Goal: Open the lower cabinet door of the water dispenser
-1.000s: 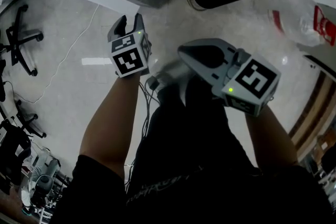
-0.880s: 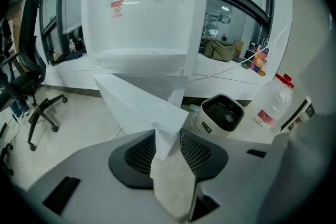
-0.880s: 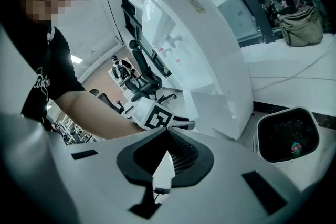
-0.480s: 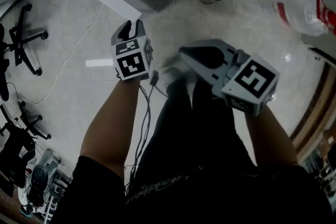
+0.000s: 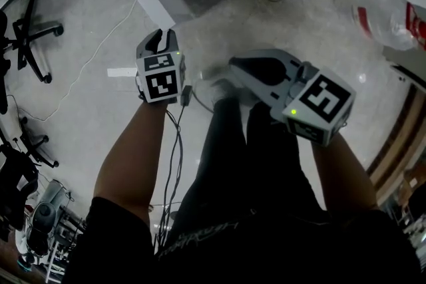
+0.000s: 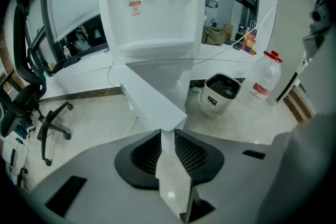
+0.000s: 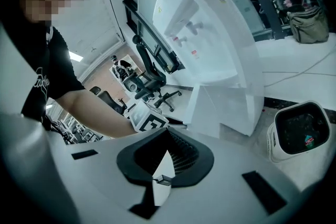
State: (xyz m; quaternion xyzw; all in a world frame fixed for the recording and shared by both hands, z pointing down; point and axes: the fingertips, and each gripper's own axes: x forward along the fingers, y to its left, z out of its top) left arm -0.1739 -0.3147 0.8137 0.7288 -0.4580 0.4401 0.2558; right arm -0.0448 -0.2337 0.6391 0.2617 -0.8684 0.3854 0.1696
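Left gripper (image 6: pixel 167 132) first: its jaws have just been closing and now stand a narrow slot apart, pads clear of each other. Dead ahead of the tips is the door (image 6: pixel 152 96). It is already swung well out from the dispenser (image 6: pixel 152 18), and it runs as one long white panel from its hinge side, up and a touch left of the jaws, straight down toward them. Its free edge stands upright and ends right at the tips. Is it between the pads or only just beyond them? I can't call that. What shows through the slot lower down looks like bare floor, so I read no grip.

That's the relation to watch. The panel's length lies almost along the line the jaws look down. So any further swing, in my judgement, means a push or pull across that line, not along it. Behind the door the cabinet front stands uncovered, so I'd say the opening is largely done.

Off to the right of the left jaws, well apart, sit a bin (image 6: pixel 220 93) and a bottle (image 6: pixel 264 75).

Now the right gripper (image 7: pixel 166 153): tips together, nothing in them. From those jaws the door lies ahead and to the right, well apart. The left gripper shows nearer, ahead-left. The left hand is plainly the closer one to the door.
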